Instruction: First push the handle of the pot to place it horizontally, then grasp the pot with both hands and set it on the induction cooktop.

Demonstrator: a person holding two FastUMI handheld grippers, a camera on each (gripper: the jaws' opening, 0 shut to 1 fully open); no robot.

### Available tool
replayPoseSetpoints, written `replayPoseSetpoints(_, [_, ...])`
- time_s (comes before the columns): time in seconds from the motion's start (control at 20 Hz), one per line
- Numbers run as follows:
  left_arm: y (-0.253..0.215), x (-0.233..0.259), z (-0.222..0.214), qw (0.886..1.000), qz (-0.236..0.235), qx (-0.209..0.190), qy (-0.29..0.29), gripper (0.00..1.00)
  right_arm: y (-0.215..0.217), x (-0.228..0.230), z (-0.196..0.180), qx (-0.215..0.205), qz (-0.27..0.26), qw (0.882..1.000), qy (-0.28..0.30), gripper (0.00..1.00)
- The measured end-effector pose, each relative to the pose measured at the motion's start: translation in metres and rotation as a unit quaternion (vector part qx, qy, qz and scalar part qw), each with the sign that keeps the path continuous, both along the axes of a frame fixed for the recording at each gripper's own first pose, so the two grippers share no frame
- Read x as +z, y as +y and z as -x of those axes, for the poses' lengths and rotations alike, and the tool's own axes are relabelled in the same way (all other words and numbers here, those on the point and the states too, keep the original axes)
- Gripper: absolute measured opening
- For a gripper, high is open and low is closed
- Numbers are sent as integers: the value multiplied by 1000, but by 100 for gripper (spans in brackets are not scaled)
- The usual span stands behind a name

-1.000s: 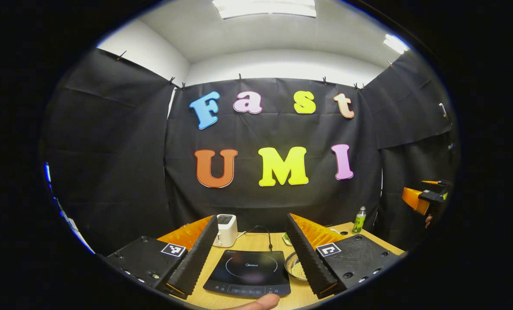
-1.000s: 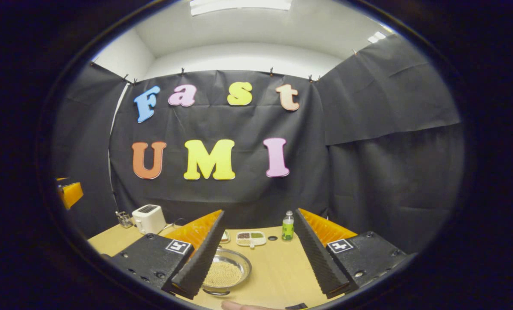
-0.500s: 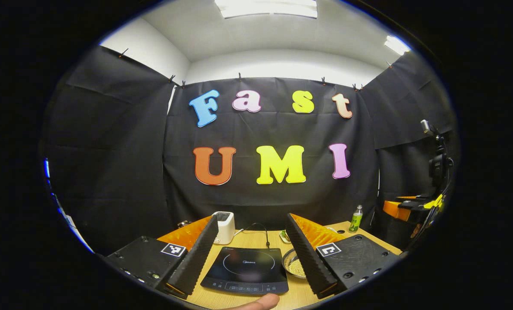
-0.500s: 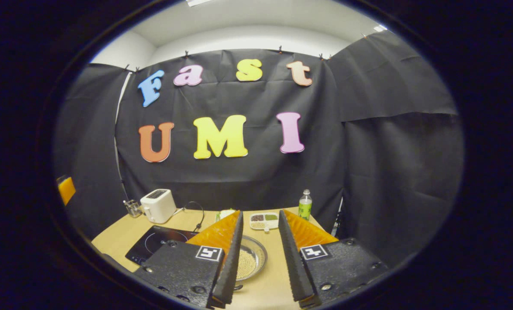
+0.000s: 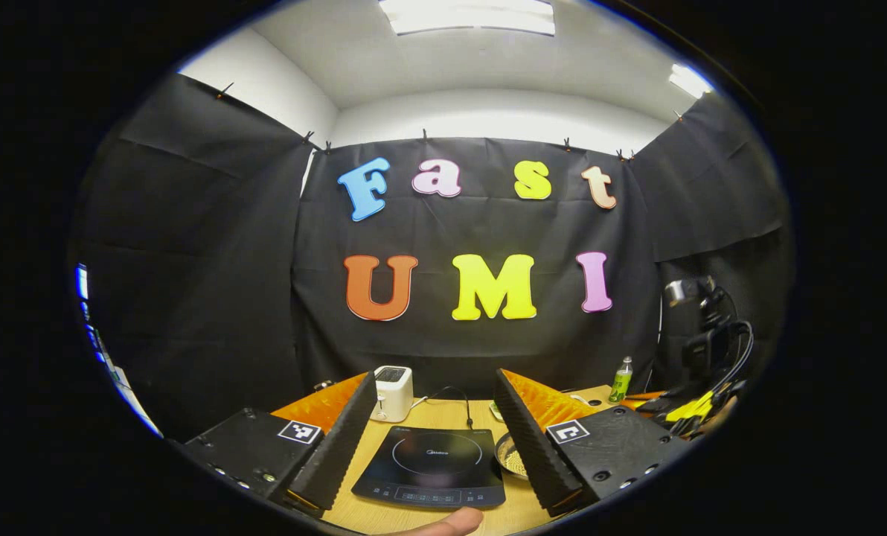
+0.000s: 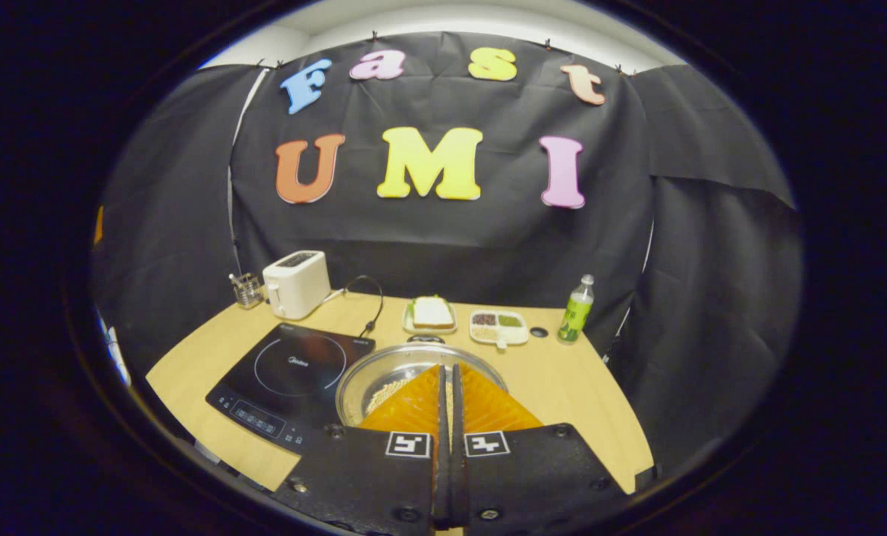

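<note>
1. Pale wooden tabletop (image 6: 562, 387) carries a shallow steel pot (image 6: 384, 372) of grain just ahead of my right claw (image 6: 447, 387), beside the black induction cooktop (image 6: 295, 372).
2. Right claw pinched together, empty; left claw (image 5: 432, 439) spread wide, empty.
3. Pot looks rigid, slick, spillable: I'd grip opposite rims.

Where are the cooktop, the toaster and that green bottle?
induction cooktop (image 6: 292, 368), right gripper view, glass top.
toaster (image 6: 295, 282), right gripper view, front side.
green bottle (image 6: 576, 310), right gripper view, body.

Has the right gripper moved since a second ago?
Yes. The right gripper has dropped and tipped toward the pot; its jaws closed, and the toaster sits higher in its view.
</note>
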State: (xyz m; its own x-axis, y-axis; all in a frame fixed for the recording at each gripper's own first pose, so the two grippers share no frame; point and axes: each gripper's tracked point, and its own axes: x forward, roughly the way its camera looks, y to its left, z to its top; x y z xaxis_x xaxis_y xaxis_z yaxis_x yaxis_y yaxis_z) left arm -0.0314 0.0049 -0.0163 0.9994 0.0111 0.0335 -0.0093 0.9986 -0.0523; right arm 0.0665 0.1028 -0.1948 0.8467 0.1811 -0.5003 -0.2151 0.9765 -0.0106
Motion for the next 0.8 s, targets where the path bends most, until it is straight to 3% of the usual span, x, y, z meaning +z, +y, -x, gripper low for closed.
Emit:
replayPoseSetpoints(0.35, [20, -17, 0, 1000, 5, 19, 4, 95, 56, -94, 27, 55, -10, 986, 158, 4])
replayPoseSetpoints(0.8, [18, -23, 2, 1000, -3, 11, 3, 95, 74, -155, 53, 71, -30, 957, 278, 1])
